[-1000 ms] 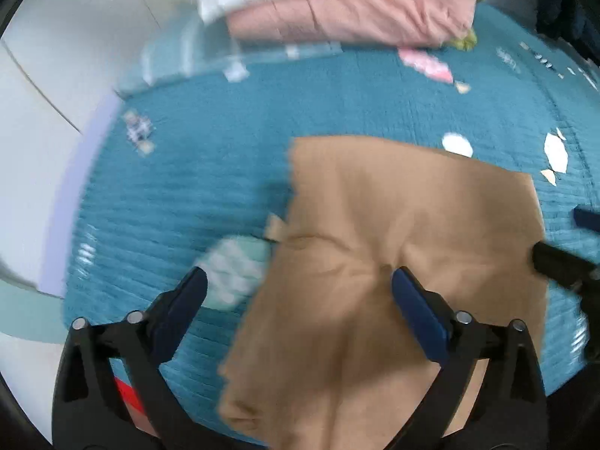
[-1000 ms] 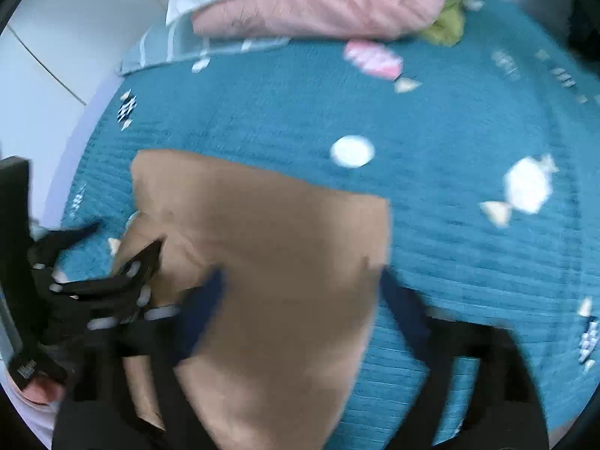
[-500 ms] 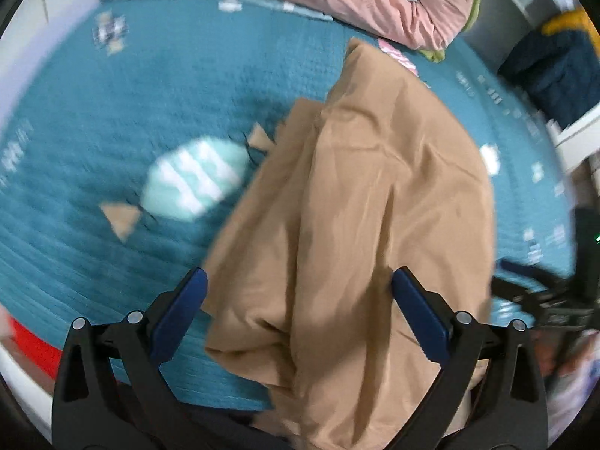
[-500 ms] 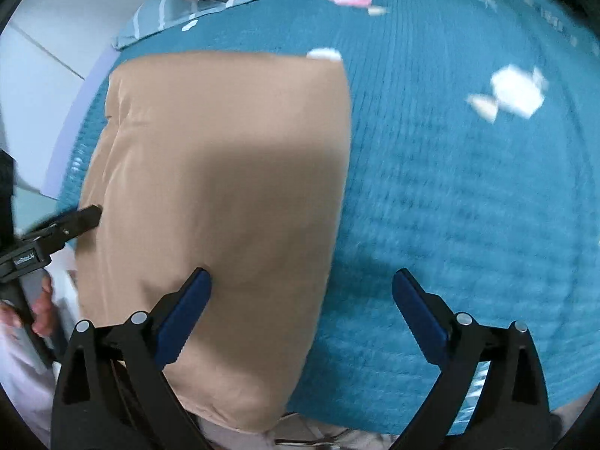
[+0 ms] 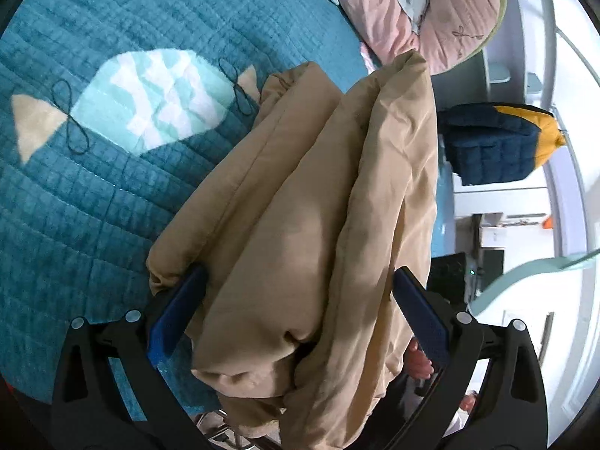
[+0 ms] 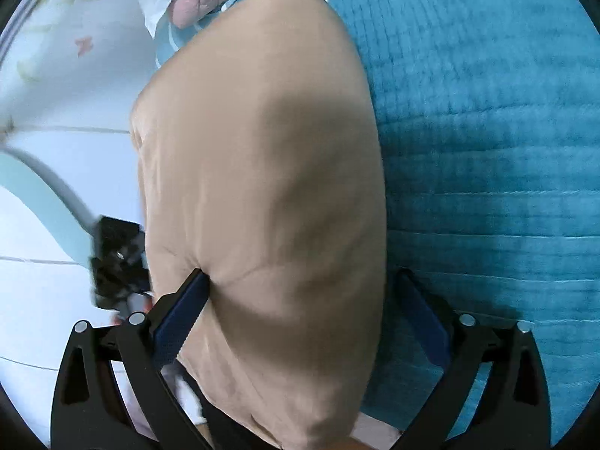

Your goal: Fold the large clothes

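Note:
A tan garment (image 5: 322, 195), folded into a thick bundle, is raised off the teal bedspread (image 5: 75, 202). My left gripper (image 5: 296, 311) is open, and the bundle's layered edge fills the wide gap between its blue pads (image 5: 176, 307). In the right wrist view the smooth face of the tan garment (image 6: 262, 172) lies across my open right gripper (image 6: 300, 307), whose left pad (image 6: 180, 315) presses a dent into the cloth. The black body of the left gripper (image 6: 116, 262) shows just left of the bundle. Part of a hand (image 5: 420, 367) peeks from behind the cloth.
A pink quilt (image 5: 442, 11) is heaped at the far end of the bed. A navy and yellow padded jacket (image 5: 495, 142) hangs to the right. The bedspread carries a pale candy pattern (image 5: 150, 97). A white wall (image 6: 56, 75) and floor lie left of the bed.
The garment went from lying flat on the bed to being gathered and lifted as a bundle between both grippers. Both cameras have swung toward each other, close to the cloth.

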The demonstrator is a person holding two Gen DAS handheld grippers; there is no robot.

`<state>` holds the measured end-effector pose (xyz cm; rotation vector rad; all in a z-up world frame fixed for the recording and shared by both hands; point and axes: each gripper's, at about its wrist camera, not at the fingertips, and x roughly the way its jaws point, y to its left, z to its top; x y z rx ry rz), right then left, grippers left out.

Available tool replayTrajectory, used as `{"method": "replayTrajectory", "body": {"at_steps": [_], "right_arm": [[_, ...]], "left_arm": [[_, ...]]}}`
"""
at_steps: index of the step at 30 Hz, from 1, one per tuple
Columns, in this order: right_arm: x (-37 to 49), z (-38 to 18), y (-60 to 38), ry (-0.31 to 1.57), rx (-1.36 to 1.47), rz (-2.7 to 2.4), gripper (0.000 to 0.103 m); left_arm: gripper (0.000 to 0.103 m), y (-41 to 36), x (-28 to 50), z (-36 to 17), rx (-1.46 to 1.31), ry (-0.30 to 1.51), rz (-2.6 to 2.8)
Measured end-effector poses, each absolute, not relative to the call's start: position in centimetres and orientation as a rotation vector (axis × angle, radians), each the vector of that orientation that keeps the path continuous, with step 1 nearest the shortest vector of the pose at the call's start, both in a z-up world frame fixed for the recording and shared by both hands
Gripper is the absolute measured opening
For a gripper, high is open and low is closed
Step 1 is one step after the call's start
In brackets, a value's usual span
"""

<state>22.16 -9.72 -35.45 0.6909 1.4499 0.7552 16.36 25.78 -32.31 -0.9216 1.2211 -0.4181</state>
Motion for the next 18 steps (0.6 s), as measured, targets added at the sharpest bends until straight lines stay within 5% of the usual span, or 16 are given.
{"method": "replayTrajectory", "body": {"at_steps": [13, 15, 18], "right_arm": [[22.1, -34.5, -5.4, 1.313, 0.738, 0.748, 0.092], [21.3, -33.0, -5.2, 1.269, 0.679, 0.728, 0.078], [20.7, -30.3, -4.3, 1.203, 0.601, 0.768, 0.057]], "left_arm": [[0.095, 23.2, 16.0, -31.4, -0.723, 1.231, -0.394], [0.068, 22.7, 15.0, -30.6, -0.675, 1.174, -0.364], [0.054, 22.7, 13.9, -29.6, -0.631, 1.143, -0.323]]}}
